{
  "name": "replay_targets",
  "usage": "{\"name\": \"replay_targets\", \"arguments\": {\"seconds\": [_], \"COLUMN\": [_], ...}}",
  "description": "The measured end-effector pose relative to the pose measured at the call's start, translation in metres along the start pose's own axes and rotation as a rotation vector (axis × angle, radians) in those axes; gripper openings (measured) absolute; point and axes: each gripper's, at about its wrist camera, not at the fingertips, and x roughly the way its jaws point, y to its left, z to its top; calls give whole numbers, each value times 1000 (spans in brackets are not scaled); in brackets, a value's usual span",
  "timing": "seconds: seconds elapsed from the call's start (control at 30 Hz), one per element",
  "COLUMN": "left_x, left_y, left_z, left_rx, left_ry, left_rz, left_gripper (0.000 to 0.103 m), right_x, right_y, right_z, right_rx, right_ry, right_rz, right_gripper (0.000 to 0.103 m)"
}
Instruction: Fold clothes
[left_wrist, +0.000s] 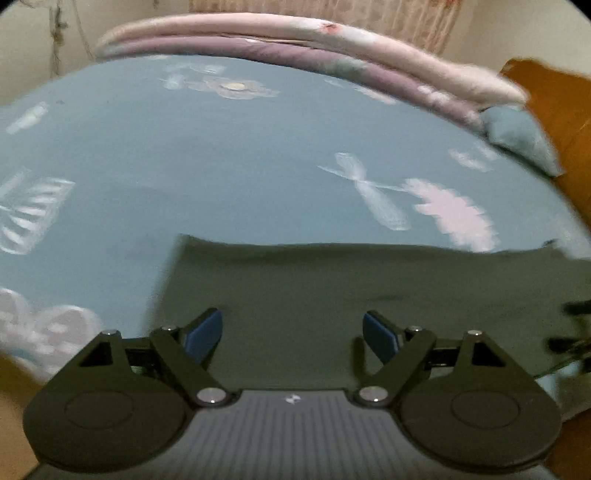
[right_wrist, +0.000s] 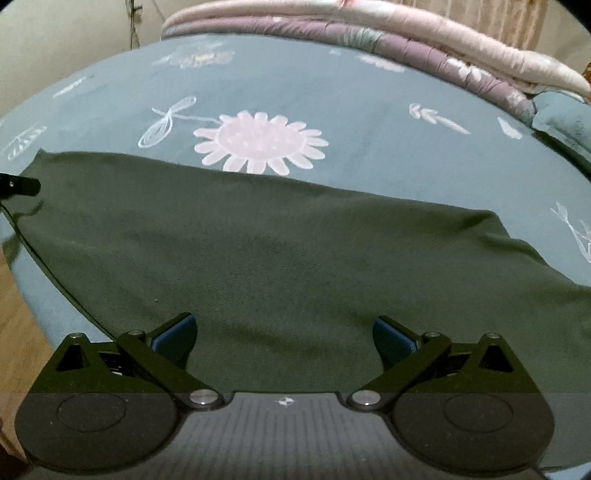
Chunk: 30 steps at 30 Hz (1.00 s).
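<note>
Blue flowered bedsheet (right_wrist: 332, 96) fills both views, quilts (right_wrist: 406, 40) rolled at the far edge. On it, near the front, the dark green garment (right_wrist: 295, 251) lies flat as a neat-edged rectangle. Left tool (left_wrist: 291, 332) and right tool (right_wrist: 284, 336) hover over it, spread wide, empty. Could be half-folded or fully folded; layers can't be made out.

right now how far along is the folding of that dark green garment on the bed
Done: the dark green garment lies flat on the blue floral bedsheet with a straight far edge, so it looks spread out or already folded once; I cannot tell which. In hand: nothing. The left gripper and right gripper are both open above the cloth. Left: grasping an edge and making the next fold.
</note>
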Motion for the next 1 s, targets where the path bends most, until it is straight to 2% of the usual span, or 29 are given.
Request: {"name": "replay_targets", "arguments": {"seconds": [0.03,0.1,0.23,0.33,0.4,0.53,0.6,0.7,0.77,0.87,1.0], "left_x": [-2,-8,-17,-8,1,-4,-8,-8,-4,6,18], "left_y": [3,8,-2,-14,-11,2,1,-15,-35,-64,-104], "left_z": [2,11,19,13,7,12,24,45,54,60,62], "left_rx": [-1,-40,-23,35,36,8,19,52,85,172,247], "left_ry": [1,-8,-28,15,67,93,81,56,65,94,127], "left_rz": [27,-2,-183,-272,-241,-197,-206,-303,-399,-505,-599], "left_gripper": [82,82,84,84,83,83,83,83,83,84,84], "right_x": [1,3,5,7,8,6,0,-11,-19,-30,-44], "right_y": [0,-1,-2,-1,-1,-1,0,-5,-10,-17,-29], "right_z": [2,6,12,17,19,23,28,30,31,32,18], "right_rx": [-1,2,12,22,28,49,79,128,161,210,249], "right_ry": [15,36,71,99,111,137,143,124,110,93,141], "right_rz": [2,1,-6,-17,-22,-39,-48,-64,-78,-101,-185], "right_gripper": [103,103,103,103,103,103,103,103,103,103,103]}}
